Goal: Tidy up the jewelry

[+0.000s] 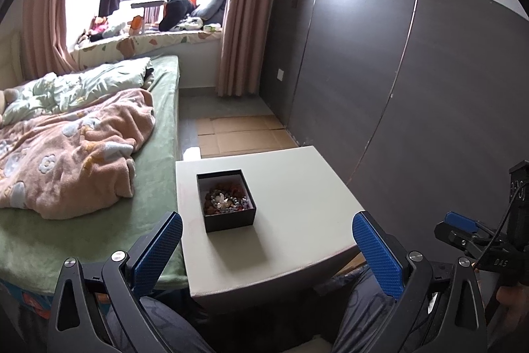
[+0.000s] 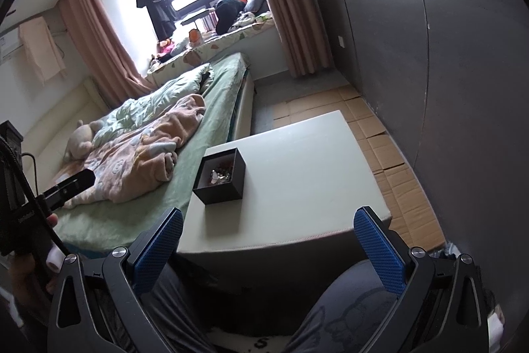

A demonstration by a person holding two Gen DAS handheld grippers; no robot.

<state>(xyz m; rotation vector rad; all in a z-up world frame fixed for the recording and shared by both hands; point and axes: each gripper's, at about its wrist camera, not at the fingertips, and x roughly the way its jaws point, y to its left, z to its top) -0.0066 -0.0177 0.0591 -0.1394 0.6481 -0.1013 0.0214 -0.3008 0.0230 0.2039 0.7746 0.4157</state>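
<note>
Seeing jewelry (image 1: pixel 225 200) heaped in black box (image 1: pixel 228 220) on table (image 1: pixel 297 204); our left tongs (image 1: pixel 267 248), right tongs (image 2: pixel 268 248) apart, empty; sorted or not, cannot tell.

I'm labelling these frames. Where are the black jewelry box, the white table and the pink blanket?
black jewelry box (image 1: pixel 229 220): left wrist view, front outer wall.
white table (image 1: pixel 297 204): left wrist view, bare top right of the box.
pink blanket (image 1: pixel 72 151): left wrist view, middle of the crumpled fabric.
</note>
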